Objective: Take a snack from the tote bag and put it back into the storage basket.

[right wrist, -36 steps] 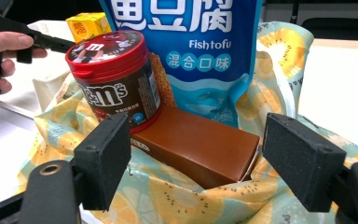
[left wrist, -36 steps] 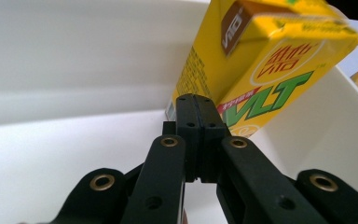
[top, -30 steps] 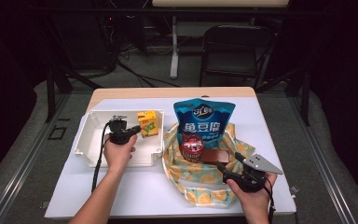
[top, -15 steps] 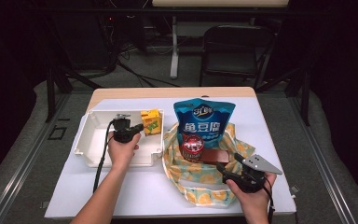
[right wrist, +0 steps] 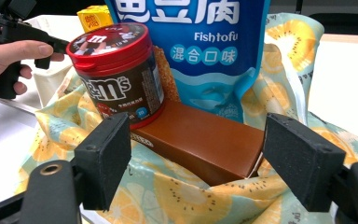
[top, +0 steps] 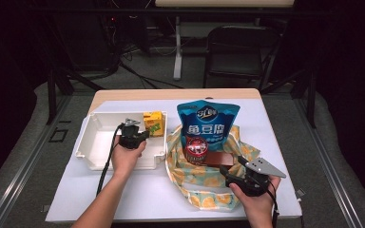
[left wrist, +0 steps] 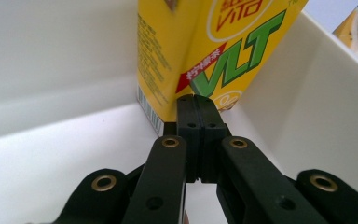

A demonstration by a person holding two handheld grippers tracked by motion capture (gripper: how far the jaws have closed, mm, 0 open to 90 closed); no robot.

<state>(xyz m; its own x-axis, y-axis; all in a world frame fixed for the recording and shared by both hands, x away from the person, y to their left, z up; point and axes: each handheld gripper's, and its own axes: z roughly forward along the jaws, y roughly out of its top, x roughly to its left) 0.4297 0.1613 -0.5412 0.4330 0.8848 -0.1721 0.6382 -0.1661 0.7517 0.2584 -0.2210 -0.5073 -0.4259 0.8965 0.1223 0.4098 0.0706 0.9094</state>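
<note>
A yellow drink carton [top: 153,123] stands upright in the right far corner of a white bin [top: 88,142]. My left gripper [top: 140,135] is inside the bin, shut with nothing between its jaws. In the left gripper view its tips [left wrist: 196,100] sit right at the base of the carton [left wrist: 214,46]. My right gripper [right wrist: 198,154] stands open in front of a brown box [right wrist: 205,140]. The box lies in a fruit-print cloth bag [top: 204,190] beside a red-lidded candy jar [right wrist: 116,70] and a blue snack pouch [right wrist: 200,46].
The bin and the bag sit side by side on a white table top [top: 138,194]. The bin's tall wall [left wrist: 51,60] closes in around the left gripper. A black chair [top: 237,52] and cables stand on the floor beyond the table.
My left gripper has edged slightly right, closer to the carton, and stays shut. The right gripper and the bag's contents have not moved.
</note>
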